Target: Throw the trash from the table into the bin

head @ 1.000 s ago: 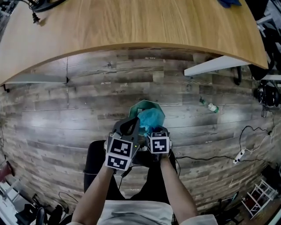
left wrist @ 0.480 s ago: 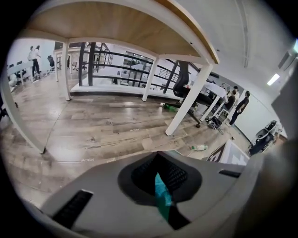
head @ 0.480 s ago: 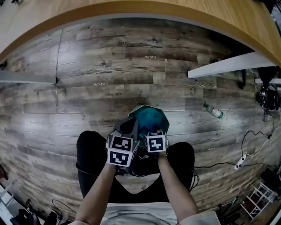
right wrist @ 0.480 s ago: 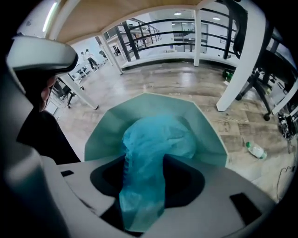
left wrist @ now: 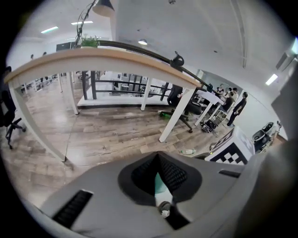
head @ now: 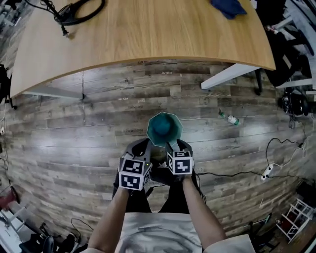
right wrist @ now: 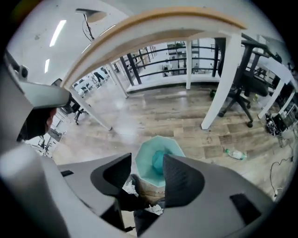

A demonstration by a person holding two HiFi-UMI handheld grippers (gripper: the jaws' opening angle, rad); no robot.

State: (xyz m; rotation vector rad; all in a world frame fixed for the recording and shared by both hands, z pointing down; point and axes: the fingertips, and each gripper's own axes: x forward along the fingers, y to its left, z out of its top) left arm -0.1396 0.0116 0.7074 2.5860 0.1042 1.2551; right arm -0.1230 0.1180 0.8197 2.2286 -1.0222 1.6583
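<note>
The teal bin (head: 164,129) stands on the wooden floor in front of the table (head: 148,39). A teal-blue crumpled wad (right wrist: 158,161) lies inside the bin (right wrist: 150,163). Both grippers hang close together just above the bin's near rim. My right gripper (head: 174,144) points steeply down at the bin; its jaws are opening, and my right gripper (right wrist: 147,158) has nothing between the pads. In the left gripper view my left gripper (left wrist: 158,158) has its pads meeting at the tips, with only a teal sliver showing behind them. In the head view my left gripper (head: 146,143) sits left of the bin.
A plastic bottle (head: 230,118) lies on the floor right of the bin. A white table leg (head: 229,75) slants beyond it. A cable with a power strip (head: 269,173) trails at the right. A black cord (head: 79,12) and a blue cloth (head: 228,7) lie on the table.
The teal-blue wad, held over the bin a second ago, now lies inside it. The right jaws have opened. Both grippers dipped toward the bin and then rose.
</note>
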